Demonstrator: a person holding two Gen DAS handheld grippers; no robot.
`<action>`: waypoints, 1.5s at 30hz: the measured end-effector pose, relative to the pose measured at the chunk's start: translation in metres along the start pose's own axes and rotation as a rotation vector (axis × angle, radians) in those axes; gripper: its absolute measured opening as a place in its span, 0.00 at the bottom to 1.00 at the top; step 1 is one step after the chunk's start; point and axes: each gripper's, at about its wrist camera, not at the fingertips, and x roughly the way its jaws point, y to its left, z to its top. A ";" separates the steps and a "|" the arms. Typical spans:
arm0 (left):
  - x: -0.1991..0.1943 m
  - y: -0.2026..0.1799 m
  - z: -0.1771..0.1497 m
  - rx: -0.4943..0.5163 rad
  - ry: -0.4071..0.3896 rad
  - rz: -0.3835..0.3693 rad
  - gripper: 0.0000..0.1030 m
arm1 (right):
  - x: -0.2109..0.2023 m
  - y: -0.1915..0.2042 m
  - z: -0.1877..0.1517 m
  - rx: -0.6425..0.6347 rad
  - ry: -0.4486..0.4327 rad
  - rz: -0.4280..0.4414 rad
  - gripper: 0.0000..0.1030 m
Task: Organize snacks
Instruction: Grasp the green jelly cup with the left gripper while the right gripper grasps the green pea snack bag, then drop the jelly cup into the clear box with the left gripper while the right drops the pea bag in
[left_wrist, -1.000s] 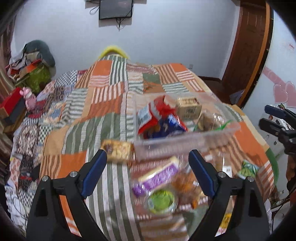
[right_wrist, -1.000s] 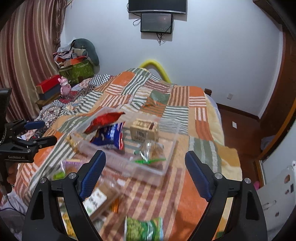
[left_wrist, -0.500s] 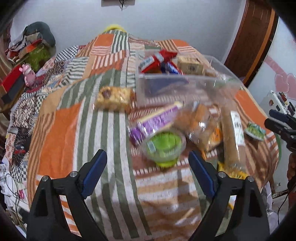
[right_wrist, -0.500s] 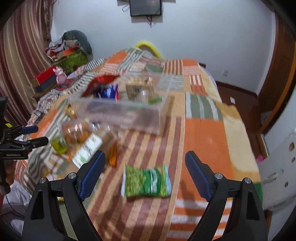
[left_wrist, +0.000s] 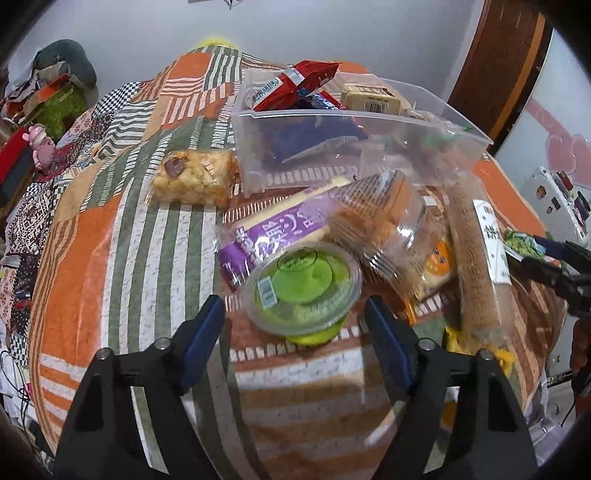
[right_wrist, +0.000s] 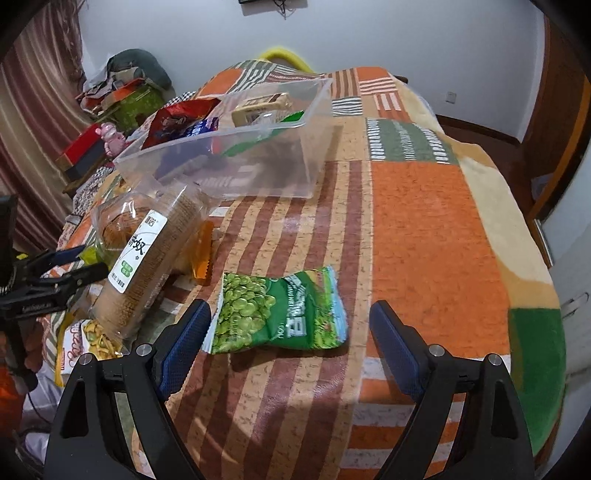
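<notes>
Left tool (left_wrist: 295, 325) wide open, empty, straddling green jelly cup (left_wrist: 303, 286) on bed: light, slick, crushable; grip sidewalls. Right tool (right_wrist: 290, 332) open, empty, over soft pea bag (right_wrist: 279, 310); pinch mid-body.

A home bedroom: a bed (right_wrist: 436, 206) under a patchwork quilt (left_wrist: 122, 236), striped curtains (right_wrist: 33, 122) at the left edge, a wooden door (left_wrist: 495, 55), clothes piled (right_wrist: 129, 70) beyond the bed's far-left corner.
</notes>
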 end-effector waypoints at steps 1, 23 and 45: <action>0.002 0.000 0.001 -0.002 0.001 -0.003 0.65 | 0.001 0.001 0.000 -0.008 -0.002 -0.002 0.84; -0.031 0.010 -0.002 -0.038 -0.080 0.039 0.44 | -0.001 0.012 0.010 -0.069 -0.065 -0.025 0.42; -0.064 -0.027 0.086 0.051 -0.240 -0.054 0.44 | -0.035 0.025 0.080 -0.100 -0.278 -0.027 0.41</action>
